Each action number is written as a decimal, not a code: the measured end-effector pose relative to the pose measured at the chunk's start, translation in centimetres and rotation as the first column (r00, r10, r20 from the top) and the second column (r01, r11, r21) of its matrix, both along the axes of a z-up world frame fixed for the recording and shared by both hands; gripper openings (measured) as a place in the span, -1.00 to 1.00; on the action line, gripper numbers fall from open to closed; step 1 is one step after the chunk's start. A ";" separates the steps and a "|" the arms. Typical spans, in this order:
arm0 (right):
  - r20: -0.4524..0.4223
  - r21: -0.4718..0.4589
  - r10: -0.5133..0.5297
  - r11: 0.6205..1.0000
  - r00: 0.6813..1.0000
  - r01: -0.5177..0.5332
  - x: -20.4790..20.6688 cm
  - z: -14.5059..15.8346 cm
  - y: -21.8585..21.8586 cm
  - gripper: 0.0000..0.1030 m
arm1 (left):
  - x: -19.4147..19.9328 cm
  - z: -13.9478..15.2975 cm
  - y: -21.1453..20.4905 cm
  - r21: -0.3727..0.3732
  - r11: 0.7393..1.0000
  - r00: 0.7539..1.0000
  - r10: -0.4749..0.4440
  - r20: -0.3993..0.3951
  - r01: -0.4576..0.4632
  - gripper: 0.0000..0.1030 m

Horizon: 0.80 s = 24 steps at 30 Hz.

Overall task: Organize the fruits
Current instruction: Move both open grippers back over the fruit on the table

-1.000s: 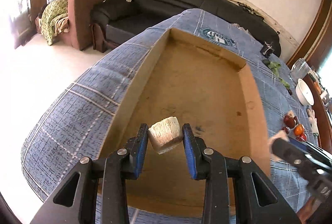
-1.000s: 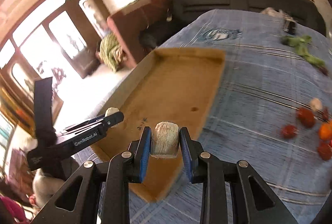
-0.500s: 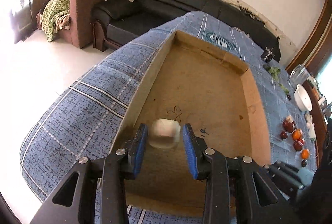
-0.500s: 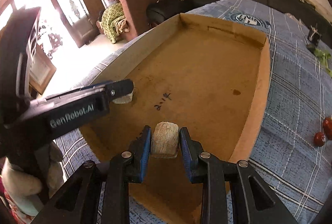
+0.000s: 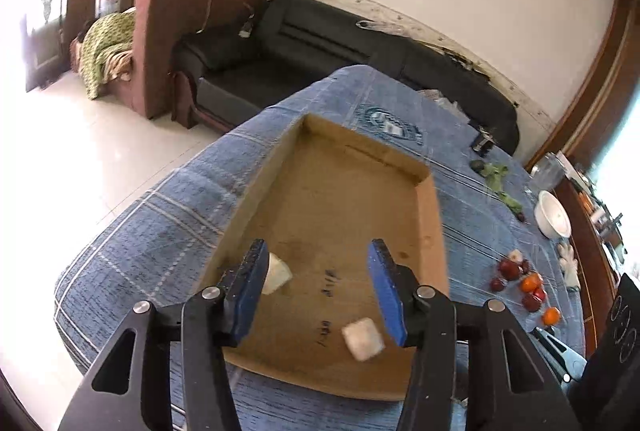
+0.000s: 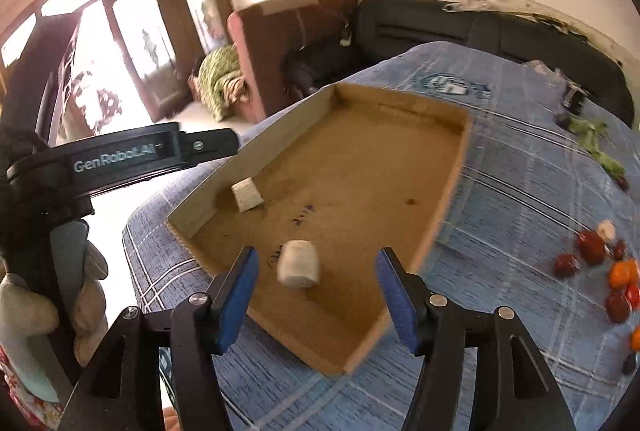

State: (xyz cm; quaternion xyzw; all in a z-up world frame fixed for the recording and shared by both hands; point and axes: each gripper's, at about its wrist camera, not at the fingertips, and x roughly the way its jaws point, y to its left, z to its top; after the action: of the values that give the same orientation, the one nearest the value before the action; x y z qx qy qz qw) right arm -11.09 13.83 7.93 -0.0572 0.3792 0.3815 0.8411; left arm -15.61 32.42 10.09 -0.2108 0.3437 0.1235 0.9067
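Observation:
A shallow cardboard tray (image 5: 434, 215) (image 6: 454, 183) lies on the blue checked cloth. Two pale whitish chunks lie inside it: one near the left wall (image 5: 278, 273) (image 6: 247, 194), one near the front (image 5: 363, 338) (image 6: 299, 264). My left gripper (image 5: 318, 291) is open and empty above the tray's front half. My right gripper (image 6: 316, 287) is open and empty above the front chunk. Small red and orange fruits (image 5: 524, 281) (image 6: 600, 263) lie on the cloth to the right of the tray.
A white bowl (image 5: 554, 219) and green leaves (image 5: 498, 179) sit at the far right of the table. A black sofa (image 5: 320, 43) and a brown armchair (image 5: 172, 31) stand beyond the table. The left gripper's body (image 6: 120, 155) shows in the right wrist view.
Both grippers opened and let go of their pale chunks, which now lie in the tray. Both grippers rose and drew back from the tray floor.

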 end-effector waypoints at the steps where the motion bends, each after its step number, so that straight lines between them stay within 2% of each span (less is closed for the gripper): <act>1: 0.001 0.014 -0.028 1.000 1.000 0.028 0.1 0.3 -1.5 0.29 | 0.1 0.3 -0.6 0.004 1.000 1.000 -0.013 0.002 0.013 0.03; 5: 0.006 0.033 -0.162 0.986 0.987 0.161 1.2 1.3 -7.6 0.33 | 0.5 1.5 -2.5 0.005 0.998 0.998 -0.056 0.031 0.056 0.23; 8: 0.010 0.050 -0.313 0.949 0.950 0.312 2.4 2.0 -14.3 0.40 | 1.9 1.6 -4.6 0.009 0.994 0.994 -0.105 0.026 0.104 0.25; 13: -0.041 0.020 -0.566 0.823 0.823 0.567 5.7 1.0 -25.5 0.43 | 4.4 0.6 -9.3 -0.024 0.971 0.971 -0.237 -0.006 0.237 0.25; 16: -0.097 0.023 -0.639 0.765 0.763 0.644 6.7 0.0 -29.9 0.43 | 5.9 -0.6 -12.5 -0.023 0.951 0.950 -0.309 -0.039 0.308 0.25; 19: -0.132 0.024 -0.657 0.746 0.742 0.665 7.6 -1.1 -31.1 0.43 | 7.6 -2.0 -15.6 -0.040 0.925 0.922 -0.380 -0.076 0.378 0.24; 24: -0.169 0.018 -0.641 0.757 0.749 0.653 8.7 -2.8 -31.1 0.42 | 9.9 -3.4 -19.8 0.017 0.889 0.884 -0.453 -0.115 0.458 0.24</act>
State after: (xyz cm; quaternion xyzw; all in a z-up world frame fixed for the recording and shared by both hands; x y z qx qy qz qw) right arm -2.38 -17.24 5.15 0.1391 0.4238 0.0841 0.8910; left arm -5.72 12.57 6.65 -0.0975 0.4292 -0.0741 0.8949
